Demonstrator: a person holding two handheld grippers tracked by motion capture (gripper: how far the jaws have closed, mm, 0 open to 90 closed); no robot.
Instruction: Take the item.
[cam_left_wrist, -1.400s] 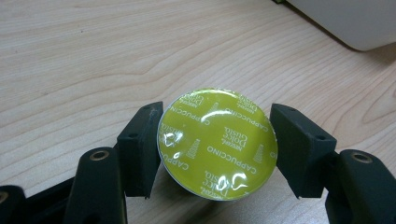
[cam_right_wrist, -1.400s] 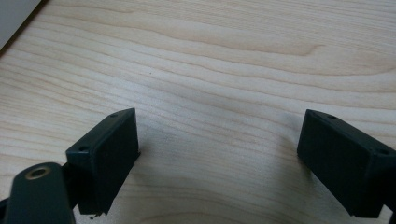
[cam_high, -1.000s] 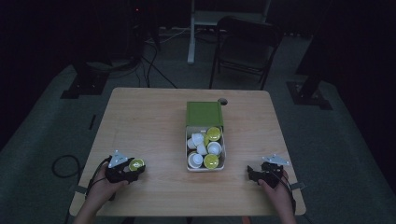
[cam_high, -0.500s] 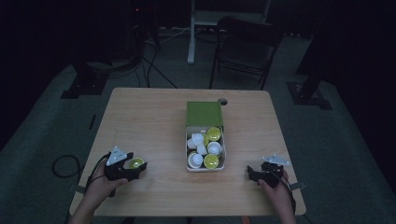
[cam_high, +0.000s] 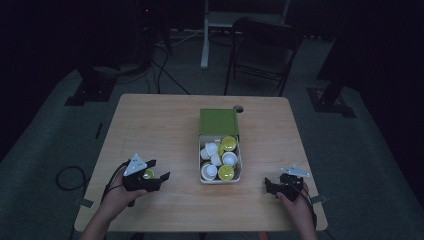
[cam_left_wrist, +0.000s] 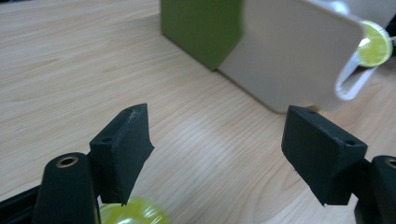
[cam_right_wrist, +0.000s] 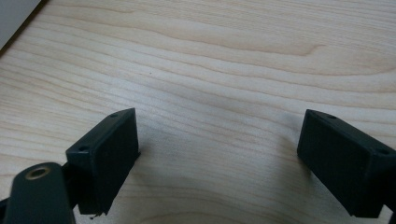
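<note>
A white tray (cam_high: 202, 165) with a green lid (cam_high: 219, 121) behind it holds several white and yellow-green round pods (cam_high: 226, 172). One yellow-green pod (cam_high: 147, 174) lies on the wooden table (cam_high: 160, 125) at the front left. My left gripper (cam_high: 159, 169) hovers just above it, and its jaws have just been opening; they are open with nothing between them. In the left gripper view the pod (cam_left_wrist: 133, 213) lies low behind the left jaw of that gripper (cam_left_wrist: 215, 116), and the tray wall (cam_left_wrist: 289, 51) is ahead. My right gripper (cam_high: 272, 185) (cam_right_wrist: 219, 116) rests open over bare wood.
A round cable hole (cam_high: 238, 108) sits in the table behind the green lid. A folding chair (cam_high: 262, 52) and stand legs are beyond the far edge. Cables run across the dark floor at the left.
The left gripper has let go of the yellow-green pod, opened and risen a little above it. The pod stays on the table. The right gripper has not moved.
</note>
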